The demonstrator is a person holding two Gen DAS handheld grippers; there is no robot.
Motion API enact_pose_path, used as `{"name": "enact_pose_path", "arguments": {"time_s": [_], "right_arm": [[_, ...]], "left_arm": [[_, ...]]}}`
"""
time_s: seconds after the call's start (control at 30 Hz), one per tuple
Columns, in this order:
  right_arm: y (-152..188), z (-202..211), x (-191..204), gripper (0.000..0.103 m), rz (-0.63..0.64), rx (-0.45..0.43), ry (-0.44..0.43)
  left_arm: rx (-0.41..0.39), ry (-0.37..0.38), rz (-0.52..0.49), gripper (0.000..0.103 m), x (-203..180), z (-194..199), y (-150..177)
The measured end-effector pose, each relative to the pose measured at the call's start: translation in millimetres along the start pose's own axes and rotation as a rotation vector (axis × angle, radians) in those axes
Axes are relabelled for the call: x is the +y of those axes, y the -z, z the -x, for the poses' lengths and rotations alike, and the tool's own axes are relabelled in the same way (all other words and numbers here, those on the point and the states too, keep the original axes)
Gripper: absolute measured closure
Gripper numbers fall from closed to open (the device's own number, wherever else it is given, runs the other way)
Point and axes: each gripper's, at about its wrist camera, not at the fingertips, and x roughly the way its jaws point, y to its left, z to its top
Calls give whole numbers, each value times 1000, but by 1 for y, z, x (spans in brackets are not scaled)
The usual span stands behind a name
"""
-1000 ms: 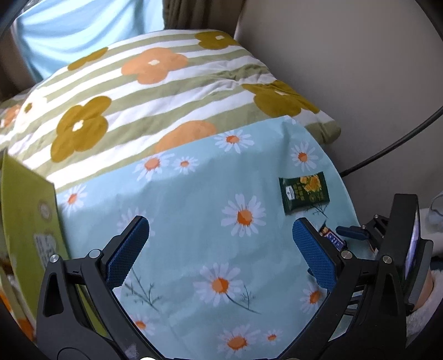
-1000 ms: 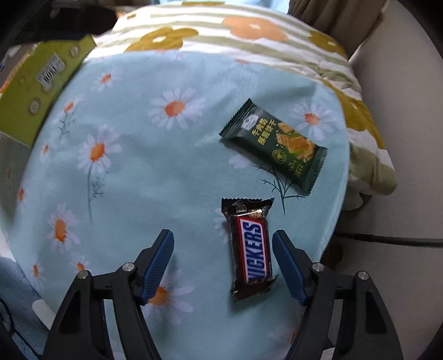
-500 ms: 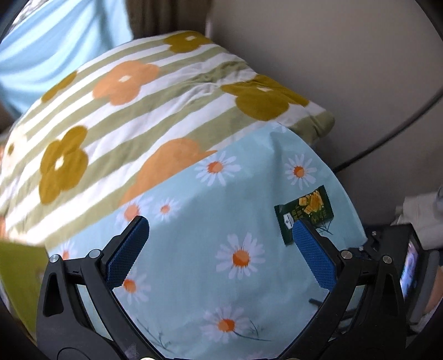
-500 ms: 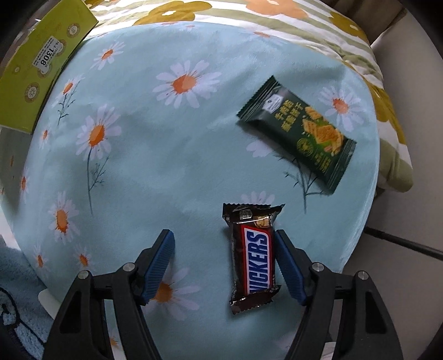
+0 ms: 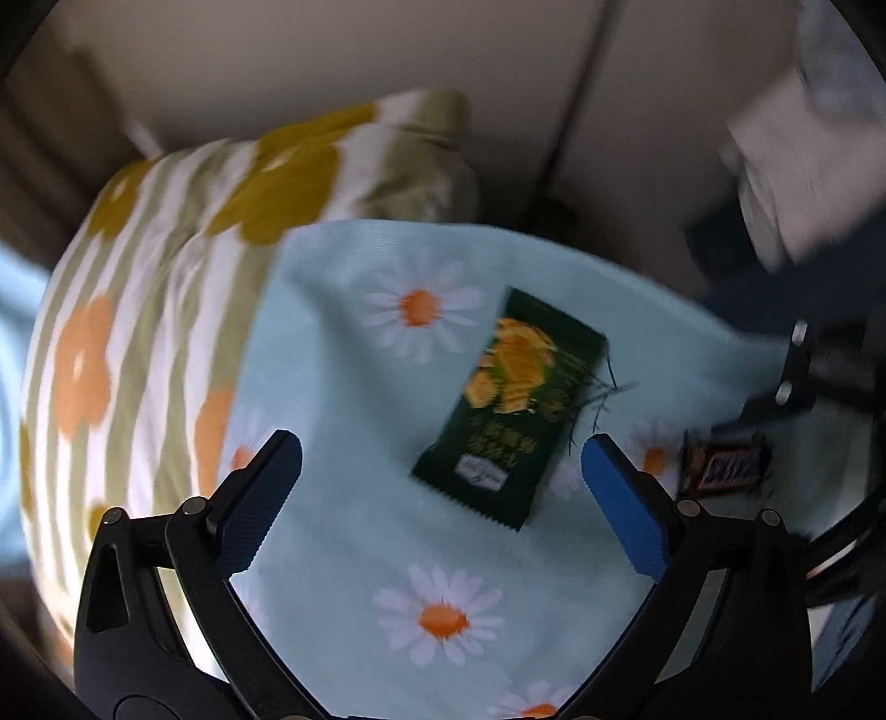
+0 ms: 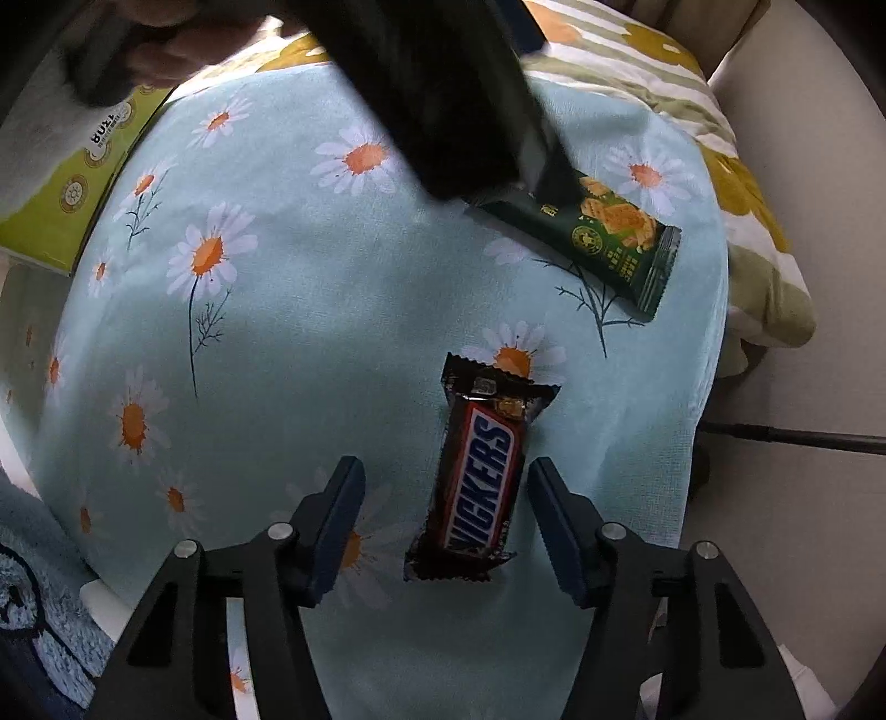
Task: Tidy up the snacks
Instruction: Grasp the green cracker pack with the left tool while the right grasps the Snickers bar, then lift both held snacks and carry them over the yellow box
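Note:
A dark green cracker packet (image 5: 509, 410) lies flat on the daisy-print blue cloth (image 5: 343, 531). My left gripper (image 5: 440, 448) hangs over it, its jaws wide and closing, with the packet's near end between the fingers and no pad touching it. The right wrist view shows the same packet (image 6: 609, 238), half covered by the left gripper's dark body (image 6: 454, 94). A Snickers bar (image 6: 482, 476) lies lengthwise between the fingers of my right gripper (image 6: 446, 471), whose jaws are closing. A gap shows on each side of the bar. It also shows at the right of the left wrist view, Snickers bar (image 5: 725, 462).
A yellow-green box (image 6: 72, 183) sits at the cloth's far left under a hand (image 6: 166, 50). A striped floral pillow (image 5: 166, 266) lies beyond the cloth. The cloth's edge drops off at the right, where a dark cable (image 6: 786, 435) runs along the floor. A blue towel (image 6: 33, 581) lies at lower left.
My left gripper has swung across and down and rolled, so it now hangs over the green packet. My right gripper's fingers have narrowed around the Snickers bar, which has not moved.

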Motion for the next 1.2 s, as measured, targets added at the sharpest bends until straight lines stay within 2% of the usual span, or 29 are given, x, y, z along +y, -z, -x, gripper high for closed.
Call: {"name": "enact_pose_path", "arguments": {"time_s": [0.1, 0.23, 0.37, 0.43, 0.47, 0.5, 0.8, 0.87, 0.97, 1.2], "right_arm": [[-3, -4, 2, 46, 7, -13, 7], [-1, -3, 2, 49, 14, -27, 2], [4, -1, 0, 54, 20, -34, -3], [4, 1, -3, 57, 22, -39, -6], [5, 2, -4, 58, 22, -42, -7], [5, 2, -5, 58, 19, -46, -10], [-6, -1, -7, 60, 38, -64, -4], [-7, 0, -7, 64, 43, -66, -3], [-8, 0, -11, 74, 46, -69, 3], [-7, 6, -8, 76, 56, -98, 20]], "left_arm": [[26, -11, -86, 16, -11, -15, -6], [21, 48, -93, 18, -10, -25, -15], [19, 101, -95, 31, -10, -26, -21], [16, 107, -110, 41, -12, -24, -21], [15, 109, -109, 54, -12, -23, -22], [16, 106, -104, 62, -12, -21, -21], [27, 83, -47, 63, -13, -19, -15], [27, 81, -34, 63, -12, -18, -11], [32, 75, -11, 63, -11, -16, -5], [29, 66, 55, 63, -7, -11, 9]]}}
